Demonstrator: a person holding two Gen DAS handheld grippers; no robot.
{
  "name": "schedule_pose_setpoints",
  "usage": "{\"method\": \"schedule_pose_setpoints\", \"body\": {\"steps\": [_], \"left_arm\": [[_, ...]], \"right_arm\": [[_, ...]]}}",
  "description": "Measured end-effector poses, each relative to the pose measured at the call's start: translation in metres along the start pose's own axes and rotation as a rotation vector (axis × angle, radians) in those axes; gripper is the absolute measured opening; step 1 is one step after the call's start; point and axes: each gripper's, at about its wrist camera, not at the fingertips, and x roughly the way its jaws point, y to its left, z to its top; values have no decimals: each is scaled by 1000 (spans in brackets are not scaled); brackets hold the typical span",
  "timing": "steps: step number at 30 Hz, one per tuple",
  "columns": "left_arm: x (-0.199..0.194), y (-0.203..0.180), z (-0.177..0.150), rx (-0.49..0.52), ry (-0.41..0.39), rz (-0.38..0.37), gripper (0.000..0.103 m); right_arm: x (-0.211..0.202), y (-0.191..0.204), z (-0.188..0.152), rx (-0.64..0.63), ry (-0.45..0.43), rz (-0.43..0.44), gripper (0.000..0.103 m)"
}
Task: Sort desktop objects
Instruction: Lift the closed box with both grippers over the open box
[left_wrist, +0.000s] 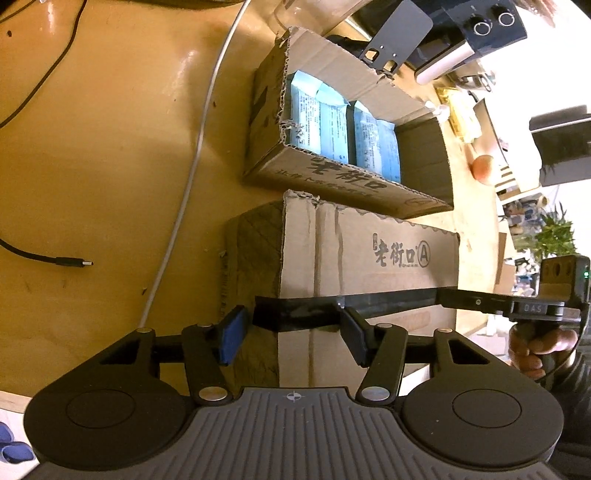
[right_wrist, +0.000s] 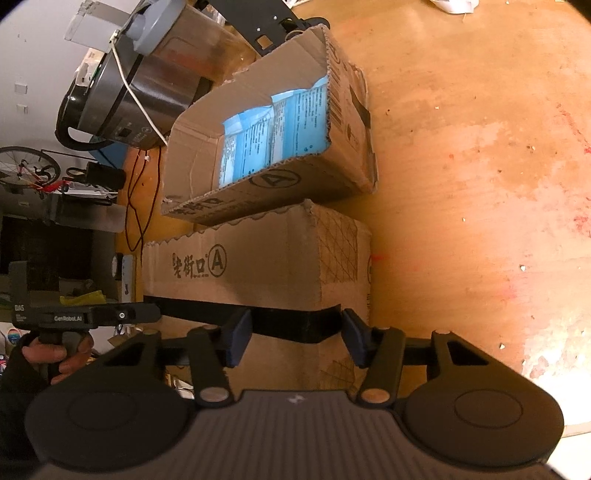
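Both jaws apart, cardboard box (left_wrist: 369, 254) between (black strip (right_wrist: 295, 325) crossing)

The left gripper (left_wrist: 291, 332) has its jaws spread wide, and the right gripper (right_wrist: 293, 334) also has them spread. The two grippers face each other from opposite sides. In each view, a bare hand (left_wrist: 543, 347) (right_wrist: 55, 350) grips the handle of the opposite gripper at the edge of the frame
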Motion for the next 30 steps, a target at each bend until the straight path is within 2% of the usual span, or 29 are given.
{"method": "schedule_pose_setpoints", "body": {"steps": [9,30], "left_arm": [[-5,-4,-6,4,-13,8,53],[-32,-21,-52,-44,-37,-1,53]], "right_arm": [[-5,6,-3,-13,6,-12,48],[-37,32,-29,-74,42,-21,48]]}}
